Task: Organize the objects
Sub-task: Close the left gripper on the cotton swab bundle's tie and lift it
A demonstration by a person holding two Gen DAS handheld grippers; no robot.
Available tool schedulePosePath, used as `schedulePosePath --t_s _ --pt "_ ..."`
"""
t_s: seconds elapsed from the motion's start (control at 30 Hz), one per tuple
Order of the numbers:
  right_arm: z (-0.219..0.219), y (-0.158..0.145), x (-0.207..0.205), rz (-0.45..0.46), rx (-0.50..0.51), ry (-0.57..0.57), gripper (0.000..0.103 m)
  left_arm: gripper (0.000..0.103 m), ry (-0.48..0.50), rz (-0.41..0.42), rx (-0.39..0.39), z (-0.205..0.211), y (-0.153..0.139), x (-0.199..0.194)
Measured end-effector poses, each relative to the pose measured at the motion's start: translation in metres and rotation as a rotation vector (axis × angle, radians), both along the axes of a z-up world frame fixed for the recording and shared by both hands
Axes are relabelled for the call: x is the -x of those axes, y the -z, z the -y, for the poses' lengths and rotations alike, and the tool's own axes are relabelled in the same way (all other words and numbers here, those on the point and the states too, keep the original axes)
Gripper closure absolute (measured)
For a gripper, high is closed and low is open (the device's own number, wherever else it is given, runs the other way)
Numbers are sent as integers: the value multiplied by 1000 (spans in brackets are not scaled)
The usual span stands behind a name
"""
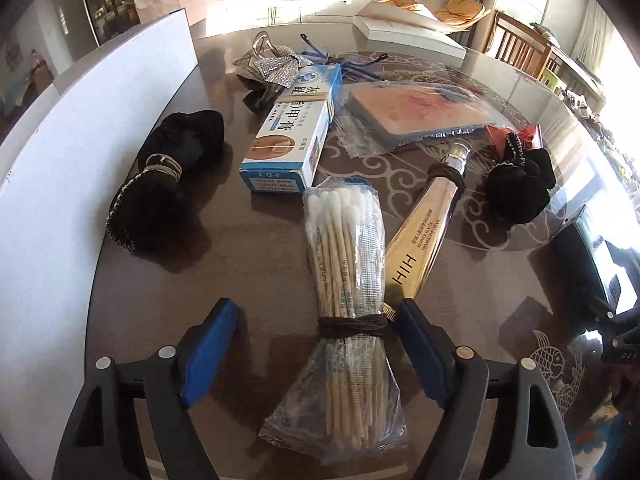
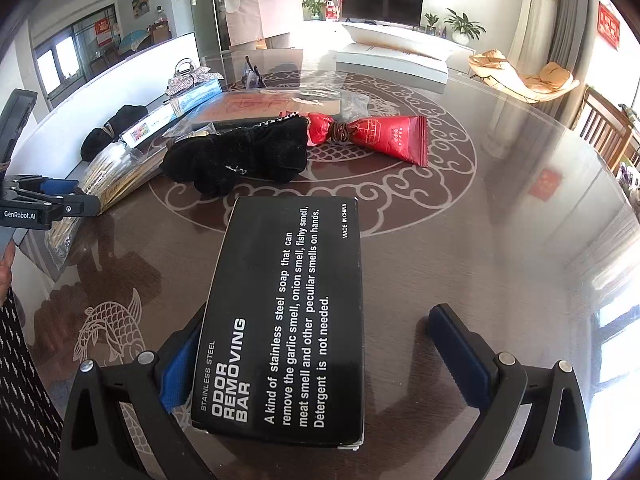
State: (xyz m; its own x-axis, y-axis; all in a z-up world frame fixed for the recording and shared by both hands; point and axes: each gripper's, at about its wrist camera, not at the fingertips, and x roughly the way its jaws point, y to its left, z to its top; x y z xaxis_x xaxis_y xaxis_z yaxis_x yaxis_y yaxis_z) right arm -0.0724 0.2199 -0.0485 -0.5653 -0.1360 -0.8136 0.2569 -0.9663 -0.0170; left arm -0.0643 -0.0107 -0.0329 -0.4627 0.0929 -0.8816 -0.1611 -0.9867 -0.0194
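In my left view the cotton swab bundle (image 1: pixel 348 292) lies lower centre between the half-open left gripper (image 1: pixel 320 356), its long axis running away up the frame, so the pads flank its tied waist without pressing. My right gripper (image 2: pixel 316 364) gapes wide around a black box (image 2: pixel 286 320) reading "STAINLESS STEEL ODOR REMOVING BAR", touching at most one pad. A gold tube (image 1: pixel 424 236) reads "HIH"; the left tool is marked "GenRobot.AI".

Black soap box (image 2: pixel 280 320) btwn open right claw (image 2: pixel 320 360) pads, on table (image 2: pixel 500 240).
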Motion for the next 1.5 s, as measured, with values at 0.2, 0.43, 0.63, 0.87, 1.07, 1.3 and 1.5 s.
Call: schedulePosePath --t_s 0.2,0.43,0.63,0.87,1.07,1.3,1.5 --pt "0 0 0 0 1 0 0 76 -29 -15 -22 8 -4 -12" --pt "0 1 0 1 1 1 0 67 -50 -13 16 9 -3 -19" --pt "-1 0 0 1 2 2 0 18 -78 15 18 12 4 -20" --pt "0 1 0 1 0 4 0 0 -99 39 22 15 9 -19" --pt "0 1 0 1 1 4 0 0 -100 36 21 14 9 -20" --pt "0 1 -1 1 1 5 0 0 -102 34 21 14 9 -19" --pt "0 2 0 1 1 5 0 0 -103 34 21 14 9 -19"
